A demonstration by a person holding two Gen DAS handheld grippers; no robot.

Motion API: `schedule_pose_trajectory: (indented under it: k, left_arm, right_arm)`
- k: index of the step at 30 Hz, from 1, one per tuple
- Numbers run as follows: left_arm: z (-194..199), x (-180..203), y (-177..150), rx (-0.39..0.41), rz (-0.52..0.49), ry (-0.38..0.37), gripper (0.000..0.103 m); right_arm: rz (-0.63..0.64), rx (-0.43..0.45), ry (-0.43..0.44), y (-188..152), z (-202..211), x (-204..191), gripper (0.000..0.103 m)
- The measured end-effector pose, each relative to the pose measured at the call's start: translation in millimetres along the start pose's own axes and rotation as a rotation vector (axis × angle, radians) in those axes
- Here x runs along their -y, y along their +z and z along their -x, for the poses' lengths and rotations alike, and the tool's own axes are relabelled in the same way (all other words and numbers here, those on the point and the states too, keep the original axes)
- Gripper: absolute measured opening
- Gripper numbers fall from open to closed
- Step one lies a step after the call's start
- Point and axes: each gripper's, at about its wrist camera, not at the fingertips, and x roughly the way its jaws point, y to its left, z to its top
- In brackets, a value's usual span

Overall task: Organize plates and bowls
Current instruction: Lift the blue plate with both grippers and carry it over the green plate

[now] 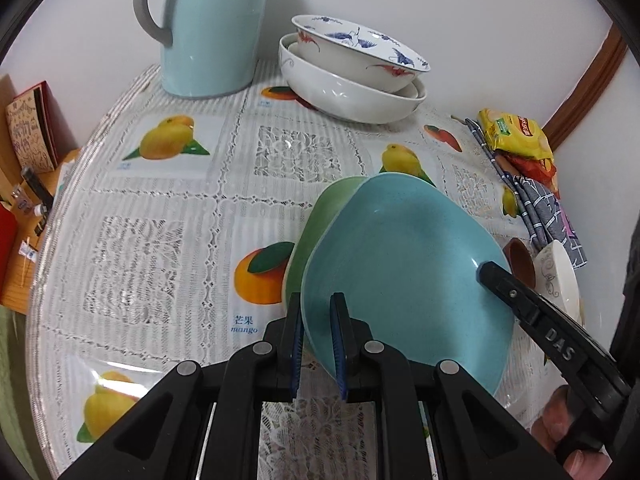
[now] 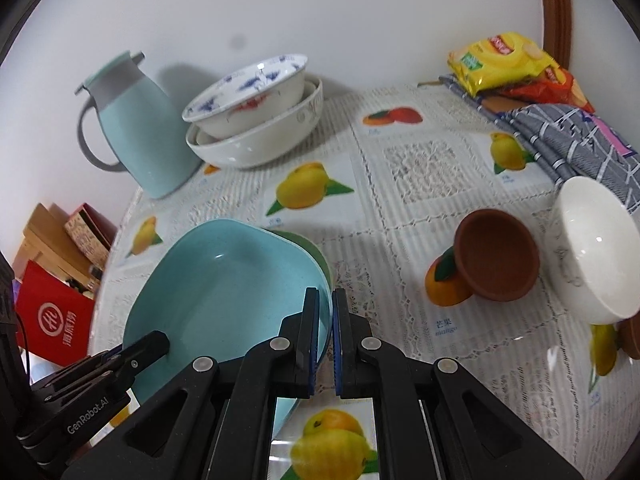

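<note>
1. Plates: a blue plate [image 1: 404, 276] nested on a green plate [image 1: 320, 232], the pair tilted above the tabletop [image 1: 168, 208], gripped from two opposite rims.
2. Left gripper [image 1: 316, 344]: jaws narrow, clamped on the near rim of both plates; the blue pads press the rim from either side.
3. Right gripper [image 2: 326, 344]: jaws nearly closed, pinching the blue plate's rim; the green plate [image 2: 316, 252] shows just behind the blue one [image 2: 224, 292]. Whether this grip also takes the green rim, I cannot tell.
4. Each gripper shows in the other's view: the right one [image 1: 486, 270] reaching in at the blue plate's right rim, the left one [image 2: 160, 340] at its lower left rim.
5. Part of a hand [image 1: 560, 432] is visible under the right gripper's body in the left wrist view.
6. Far edge of the tabletop, by the wall: a white bowl [image 1: 352, 96] with a blue-and-red patterned bowl [image 1: 360, 52] sitting tilted inside it.
7. Just beside these bowls, at the far left corner: a pale blue jug [image 1: 212, 28] with a grey handle.
8. Right edge of the tabletop: a brown bowl [image 2: 496, 256] lying tilted, touching a small white bowl [image 2: 596, 248], also tilted.
9. Far right corner: yellow snack packets [image 2: 500, 60] on a grey checked cloth [image 2: 560, 136].
10. Tabletop covering: lace cloth with printed fruit panels under clear film.
</note>
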Motion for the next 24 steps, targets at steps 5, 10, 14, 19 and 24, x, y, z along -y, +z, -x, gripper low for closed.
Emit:
schedule_pose_trajectory:
  k: [5, 10, 14, 19, 24]
  left_arm:
    - [-7.9, -0.3, 4.7, 0.003, -0.003, 0.004, 0.013]
    - [-12.3, -0.5, 6.9, 0.004, -0.007, 0.007, 0.014]
    - [-12.0, -0.6, 6.4, 0.007, -0.015, 0.003, 0.014]
    - [-9.5, -0.5, 5.0, 0.005, -0.021, -0.004, 0.014]
    - [-5.3, -0.1, 1.1, -0.002, -0.031, -0.007, 0.015]
  right_arm:
    - [0.009, 0.002, 0.010, 7.2, -9.0, 0.0, 0.006]
    - [0.042, 0.004, -0.002, 14.5, -17.3, -3.8, 0.006]
    - [0.059, 0.004, 0.011, 18.1, -23.2, -3.4, 0.008]
    - [0.098, -0.007, 0.011, 16.7, -25.3, -7.4, 0.013]
    - [0.106, -0.014, 0.013, 14.1, -23.1, -7.9, 0.013]
